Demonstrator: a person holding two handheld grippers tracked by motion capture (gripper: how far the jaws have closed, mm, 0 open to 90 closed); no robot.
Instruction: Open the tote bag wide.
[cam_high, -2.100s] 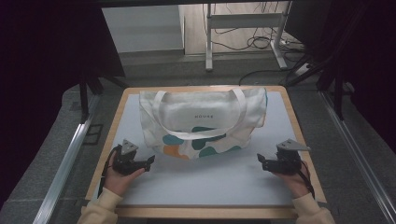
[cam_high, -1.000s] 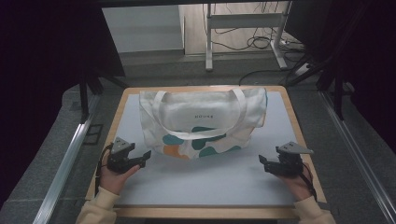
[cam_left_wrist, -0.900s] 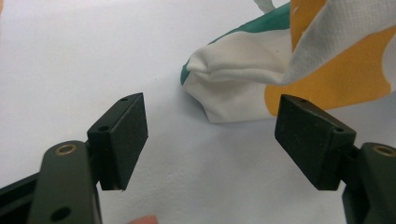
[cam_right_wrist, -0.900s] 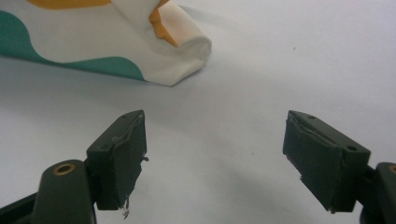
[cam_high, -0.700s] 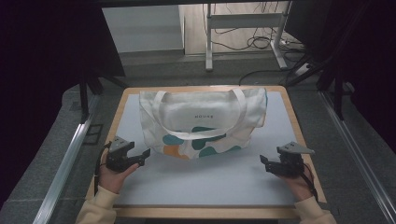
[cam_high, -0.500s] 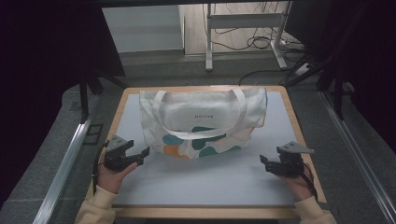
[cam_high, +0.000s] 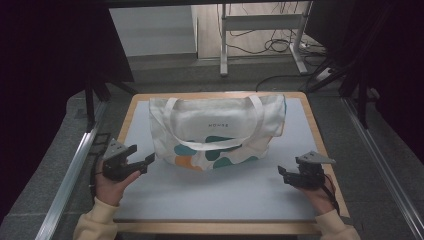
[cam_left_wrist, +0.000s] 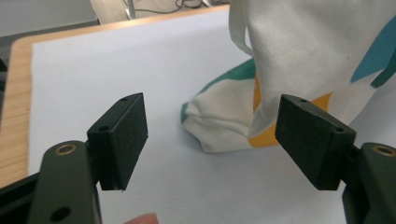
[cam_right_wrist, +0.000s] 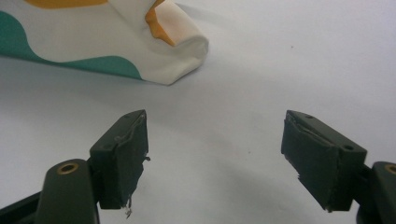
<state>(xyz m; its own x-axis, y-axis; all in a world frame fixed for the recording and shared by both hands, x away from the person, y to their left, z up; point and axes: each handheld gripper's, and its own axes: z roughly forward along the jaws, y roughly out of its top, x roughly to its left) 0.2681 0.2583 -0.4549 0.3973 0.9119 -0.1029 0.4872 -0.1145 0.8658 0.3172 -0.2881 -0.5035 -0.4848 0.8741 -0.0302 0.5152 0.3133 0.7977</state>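
Black rubber pads of the left gripper stood wide apart with nothing between them, aimed at the near left bottom corner of the canvas tote bag. That corner, bunched and folded under, lay just beyond the jaws, not touched. The right gripper was likewise spread and empty, its worn pads hovering over bare mat, with the bag's other bottom corner a little farther off.

The tote lay flat at mid-table on the pale blue mat, handles draped across its front, printed with teal and orange shapes.

Judgement: the step in hand looked like an approach to both bottom corners. To do it well, each claw should come in low, take the doubled fabric at the corner fold rather than a single layer, and close fully before lifting. The left was nearer; the right needed more travel. Pulling unevenly could skew the bag.
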